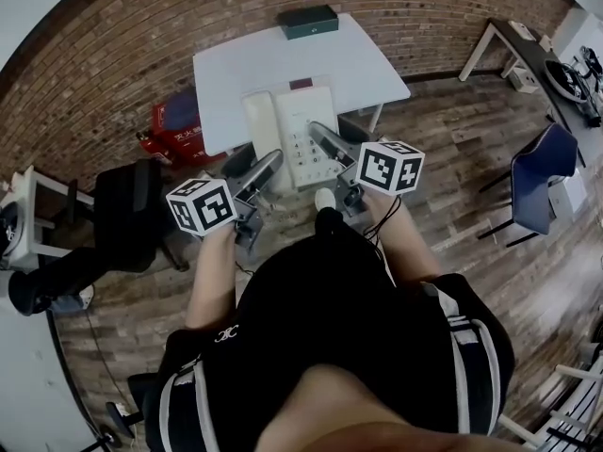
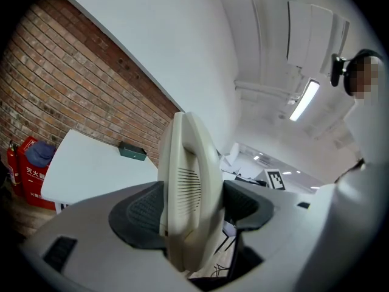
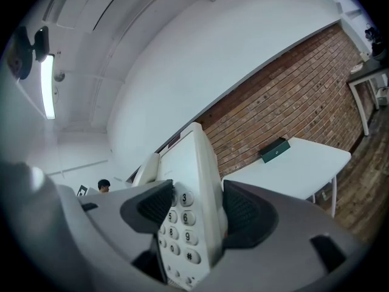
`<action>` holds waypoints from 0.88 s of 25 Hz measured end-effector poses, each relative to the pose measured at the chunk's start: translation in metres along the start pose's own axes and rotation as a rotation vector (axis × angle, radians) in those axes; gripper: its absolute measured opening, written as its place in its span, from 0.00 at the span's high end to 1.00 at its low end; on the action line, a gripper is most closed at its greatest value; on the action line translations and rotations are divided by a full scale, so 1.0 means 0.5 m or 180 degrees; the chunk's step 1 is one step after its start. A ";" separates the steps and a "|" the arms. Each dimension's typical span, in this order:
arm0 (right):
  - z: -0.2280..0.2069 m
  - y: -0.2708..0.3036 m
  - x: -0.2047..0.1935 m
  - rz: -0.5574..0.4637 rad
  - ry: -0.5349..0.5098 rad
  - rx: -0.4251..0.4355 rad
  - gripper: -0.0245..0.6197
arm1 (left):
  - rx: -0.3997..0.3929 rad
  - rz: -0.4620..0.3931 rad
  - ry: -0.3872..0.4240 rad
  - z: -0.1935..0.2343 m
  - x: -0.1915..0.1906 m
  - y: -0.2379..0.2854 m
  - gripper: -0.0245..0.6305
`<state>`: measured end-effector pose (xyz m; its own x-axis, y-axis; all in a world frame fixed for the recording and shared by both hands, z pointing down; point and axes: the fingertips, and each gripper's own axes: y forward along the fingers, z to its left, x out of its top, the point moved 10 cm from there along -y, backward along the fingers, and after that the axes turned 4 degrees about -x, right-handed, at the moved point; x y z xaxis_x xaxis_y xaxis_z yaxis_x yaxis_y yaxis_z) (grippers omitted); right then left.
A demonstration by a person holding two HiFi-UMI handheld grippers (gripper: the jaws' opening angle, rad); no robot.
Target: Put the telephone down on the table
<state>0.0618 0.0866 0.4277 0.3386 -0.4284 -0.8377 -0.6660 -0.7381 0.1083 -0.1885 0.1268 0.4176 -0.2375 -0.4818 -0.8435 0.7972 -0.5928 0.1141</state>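
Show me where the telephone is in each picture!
Head view: telephone upper middle, against the white table.
Left gripper view: telephone centre, edge-on, in the left tool.
Right gripper view: telephone lower centre, keypad showing, in the right tool.
Shared landmark: green box on that table.

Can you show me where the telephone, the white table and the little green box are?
telephone point(image 1: 300, 137): head view, on the middle of its body.
white table point(image 1: 363, 64): head view, on a bare part of its top.
green box point(image 1: 308, 22): head view, on its top face.
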 end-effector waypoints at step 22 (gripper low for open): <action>-0.327 0.468 0.232 0.0586 0.0242 0.0050 0.61 | 0.0364 0.0062 -0.0498 0.384 0.248 0.335 0.50</action>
<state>0.0538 -0.2210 0.4435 0.2590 -0.5939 -0.7617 -0.7314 -0.6357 0.2469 -0.1907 -0.1561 0.4329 -0.3132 -0.5830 -0.7497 0.7363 -0.6476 0.1961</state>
